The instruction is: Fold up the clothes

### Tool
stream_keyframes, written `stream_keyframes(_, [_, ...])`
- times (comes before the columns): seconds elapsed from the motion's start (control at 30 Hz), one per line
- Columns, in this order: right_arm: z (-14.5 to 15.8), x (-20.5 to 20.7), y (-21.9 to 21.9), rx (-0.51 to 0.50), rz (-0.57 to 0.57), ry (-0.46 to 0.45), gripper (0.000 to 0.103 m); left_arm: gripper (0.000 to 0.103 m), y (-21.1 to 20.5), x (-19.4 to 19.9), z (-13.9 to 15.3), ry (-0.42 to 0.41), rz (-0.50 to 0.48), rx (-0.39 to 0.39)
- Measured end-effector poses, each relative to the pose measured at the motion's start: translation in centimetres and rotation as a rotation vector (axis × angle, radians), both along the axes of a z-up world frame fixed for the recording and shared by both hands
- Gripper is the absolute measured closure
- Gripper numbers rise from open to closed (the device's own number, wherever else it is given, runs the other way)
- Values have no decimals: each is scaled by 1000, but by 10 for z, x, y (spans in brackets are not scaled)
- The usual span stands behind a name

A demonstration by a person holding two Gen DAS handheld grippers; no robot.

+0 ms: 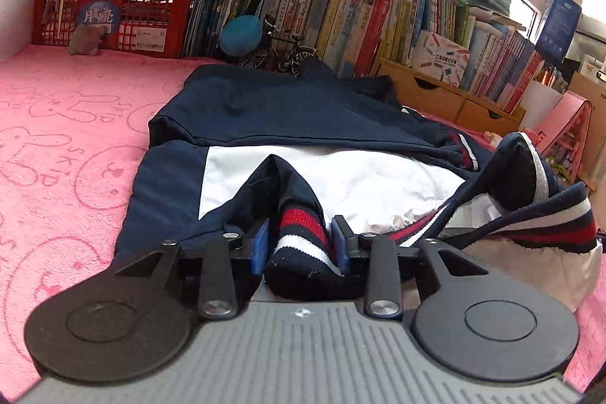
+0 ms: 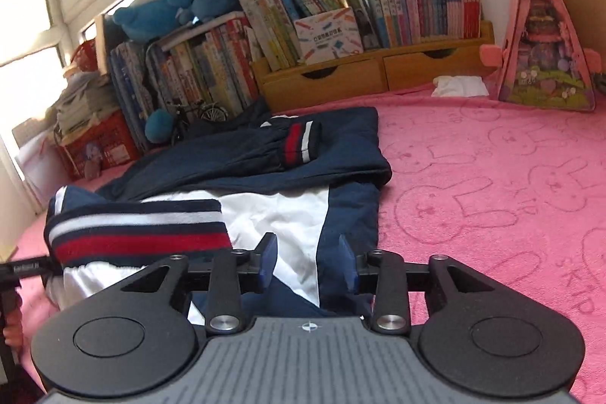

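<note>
Jacket (image 2: 242,177) lies lengthwise away; left tongs (image 1: 301,245) straddle its striped cuff (image 1: 303,241), right tongs (image 2: 308,262) spread.

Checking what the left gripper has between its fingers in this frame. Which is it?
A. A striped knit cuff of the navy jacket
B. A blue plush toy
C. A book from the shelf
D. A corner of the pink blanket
A: in the left wrist view the red, white and navy striped cuff lies between the left gripper's blue fingers.
</note>
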State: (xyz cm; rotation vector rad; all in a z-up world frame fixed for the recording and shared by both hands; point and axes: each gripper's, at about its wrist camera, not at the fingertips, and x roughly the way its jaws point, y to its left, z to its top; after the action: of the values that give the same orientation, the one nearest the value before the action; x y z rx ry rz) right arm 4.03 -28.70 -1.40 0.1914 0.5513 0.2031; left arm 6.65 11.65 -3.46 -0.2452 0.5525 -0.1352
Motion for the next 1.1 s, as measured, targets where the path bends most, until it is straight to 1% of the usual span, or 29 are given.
stream_keyframes(0.03, [-1,-4,5,-46,16,-4,59,69,-1,0,1,0,0,7])
stream_keyframes(0.1, [-6,-10,19,-154,47,-11,48,68,-1,-1,1,-1,0,5])
stream_keyframes(0.17, [-13,-14,38,-276,78,-17,47,67,0,0,1,-1,-1,-7])
stream_keyframes(0.23, [-22,-14,51,-341,92,-7,46,66,1,1,1,-1,-2,-21])
stream_keyframes(0.3, [-29,-14,57,-360,77,-37,42,61,1,2,0,-4,-7,-31])
stream_keyframes(0.43, [-32,-13,54,-323,56,-37,39,56,1,-2,1,-20,0,-39])
stream_keyframes(0.47, [-32,-13,52,-312,55,-35,38,52,2,-5,3,-27,10,-42])
stream_keyframes(0.5, [-32,-13,50,-301,53,-31,38,44,3,-9,5,-35,20,-48])
stream_keyframes(0.53, [-32,-12,49,-290,51,-27,37,39,8,-16,8,-51,36,-72])
stream_keyframes(0.57, [-32,-12,46,-281,49,-24,36,33,18,-24,13,-77,74,-116])
stream_keyframes(0.63, [-33,-12,45,-269,43,-22,34,31,39,-39,24,-126,152,-200])
stream_keyframes(0.73, [-33,-12,43,-256,34,-18,32,24,63,-51,39,-162,216,-202])
stream_keyframes(0.77, [-33,-11,42,-255,31,-16,31,22,64,-53,43,-163,196,-151])
stream_keyframes(0.83, [-33,-11,41,-247,28,-11,30,18,56,-56,47,-155,145,-25])
stream_keyframes(0.87, [-33,-11,41,-243,25,-9,29,17,49,-57,45,-145,113,13])
stream_keyframes(0.93, [-33,-11,39,-236,21,-5,27,16,37,-58,40,-125,48,88])
stream_keyframes(1.07, [-30,-13,35,-213,4,-6,25,16,14,-54,30,-100,-33,168])
stream_keyframes(1.1, [-26,-15,32,-186,-3,-18,25,16,11,-53,29,-102,-46,190])
